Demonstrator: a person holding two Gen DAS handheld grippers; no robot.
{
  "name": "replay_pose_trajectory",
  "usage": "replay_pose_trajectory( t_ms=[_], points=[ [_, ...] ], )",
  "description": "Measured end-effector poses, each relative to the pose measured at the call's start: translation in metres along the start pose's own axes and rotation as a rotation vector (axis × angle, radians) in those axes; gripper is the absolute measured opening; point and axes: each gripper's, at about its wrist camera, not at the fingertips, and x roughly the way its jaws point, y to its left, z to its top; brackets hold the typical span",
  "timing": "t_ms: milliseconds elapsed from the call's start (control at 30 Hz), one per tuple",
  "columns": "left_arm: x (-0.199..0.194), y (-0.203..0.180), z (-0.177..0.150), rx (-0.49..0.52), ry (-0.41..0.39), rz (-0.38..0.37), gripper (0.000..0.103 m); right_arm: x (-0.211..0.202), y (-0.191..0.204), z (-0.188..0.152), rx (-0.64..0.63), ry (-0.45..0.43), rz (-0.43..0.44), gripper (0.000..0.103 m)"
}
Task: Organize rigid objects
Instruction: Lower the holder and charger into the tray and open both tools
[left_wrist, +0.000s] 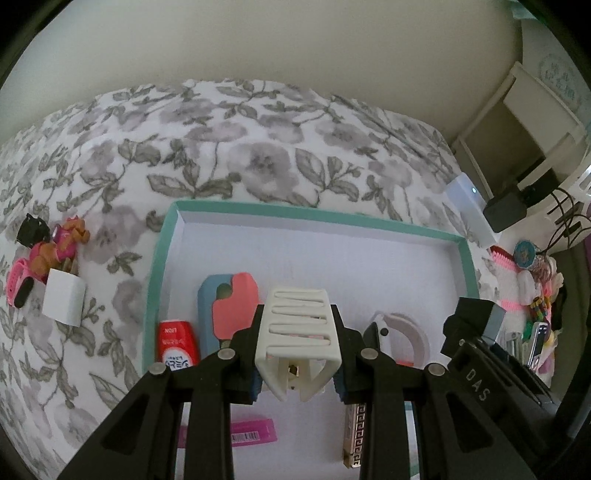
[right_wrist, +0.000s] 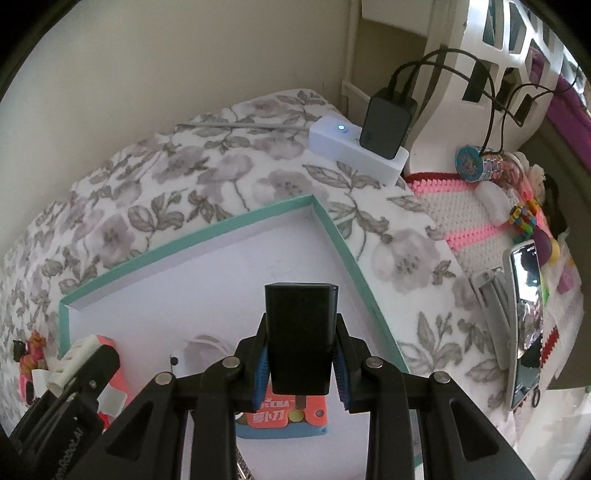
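**Both grippers loaded over tray**

Floral cloth (left_wrist: 229, 147) covers the surface, beige wall behind; teal-rimmed tray (left_wrist: 162, 258) sits on it. Left gripper (left_wrist: 298, 332) clamps a white clip (left_wrist: 299, 325) above the tray floor. Right gripper (right_wrist: 301, 354) clamps a black block (right_wrist: 301, 332). Only left view shows toys (left_wrist: 55, 243); only right view shows a phone (right_wrist: 526, 325).
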Motion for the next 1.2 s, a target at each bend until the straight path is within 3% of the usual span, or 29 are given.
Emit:
replay_pose_trajectory(
  t_ms=[267,400,467,500,533,600,700,800,967,1067,1200],
  points=[
    [-0.002,0.001,-0.001,-0.002,0.003,-0.004,0.032,0.004,-0.003,-0.002,0.014,0.023,-0.002,0.031],
    [-0.009,0.003,0.002,-0.016,-0.016,-0.017,0.051,0.002,-0.002,-0.002,0.012,0.025,-0.01,0.032],
    [-0.014,0.004,0.004,-0.019,-0.028,-0.018,0.051,-0.003,-0.002,0.0,0.008,0.008,-0.021,0.033],
    [-0.017,0.005,0.005,-0.02,-0.036,-0.015,0.052,-0.006,-0.002,0.002,0.004,-0.001,-0.028,0.039],
    [-0.02,0.006,0.006,-0.022,-0.042,-0.014,0.052,-0.011,-0.002,0.003,-0.001,-0.012,-0.033,0.051],
    [-0.026,0.009,0.008,-0.032,-0.053,-0.011,0.052,-0.019,-0.002,0.006,0.004,-0.039,-0.025,0.059],
    [-0.037,0.015,0.011,-0.05,-0.075,-0.007,0.054,-0.029,-0.002,0.009,0.0,-0.064,-0.031,0.059],
    [-0.05,0.022,0.016,-0.061,-0.113,0.019,0.079,-0.042,0.0,0.012,-0.007,-0.092,-0.023,0.059],
    [-0.066,0.04,0.022,-0.073,-0.158,0.07,0.079,-0.062,0.007,0.013,-0.018,-0.134,0.014,0.07],
    [-0.072,0.054,0.024,-0.085,-0.176,0.121,0.09,-0.069,0.018,0.012,-0.048,-0.155,0.034,0.076],
    [-0.08,0.084,0.025,-0.141,-0.184,0.169,0.092,-0.072,0.034,0.009,-0.086,-0.147,0.072,0.079]
  ],
)
